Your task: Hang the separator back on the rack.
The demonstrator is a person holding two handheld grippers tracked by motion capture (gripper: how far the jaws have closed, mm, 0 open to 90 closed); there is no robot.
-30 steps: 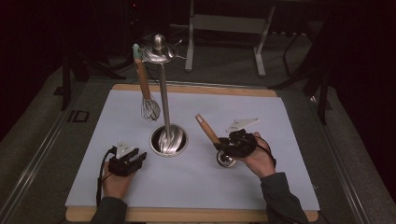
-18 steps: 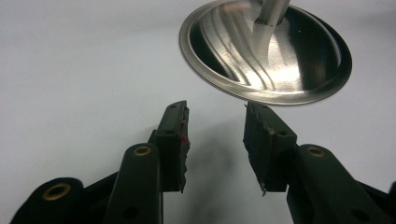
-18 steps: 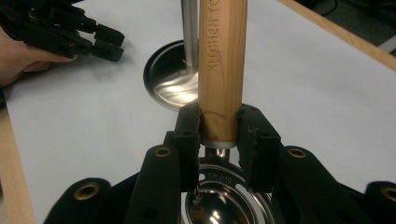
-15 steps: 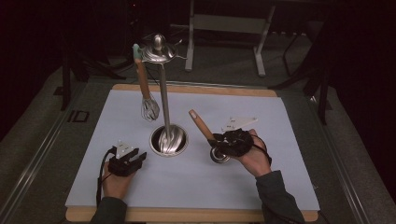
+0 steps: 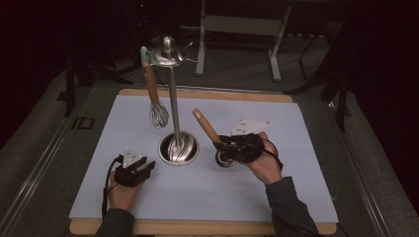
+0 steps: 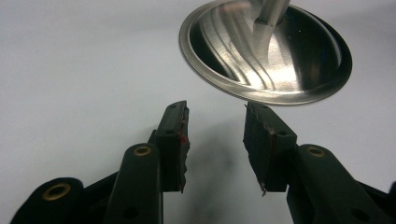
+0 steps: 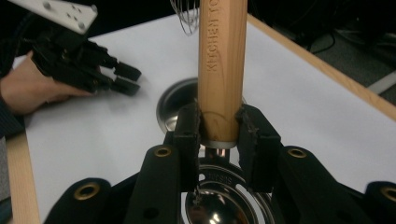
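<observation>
A steel utensil stand (image 5: 179, 147) rises from a round base in the middle of the white mat, its pole ending in a hooked top (image 5: 168, 54). From that top hangs a whisk (image 5: 158, 116) with a wooden handle. My right gripper (image 5: 222, 145) (image 7: 219, 135) is shut on the wooden handle (image 7: 222, 56) of a second utensil, held right of the base. That handle slants up to the left and its round steel head (image 5: 225, 159) (image 7: 224, 205) is below the jaws. My left gripper (image 5: 146, 165) (image 6: 215, 140) rests open on the mat, left of the stand's base (image 6: 266, 51), with nothing between its jaws.
The white mat (image 5: 296, 148) lies on a wooden board (image 5: 197, 228) whose edges show front and back. Dark floor, a metal frame (image 5: 237, 24) and cables lie beyond the board's far edge. In the right gripper view my left gripper (image 7: 126, 77) shows at upper left.
My right gripper has carried the wooden-handled utensil left and a little upward, closer to the stand's base. The left gripper has stayed where it was.
</observation>
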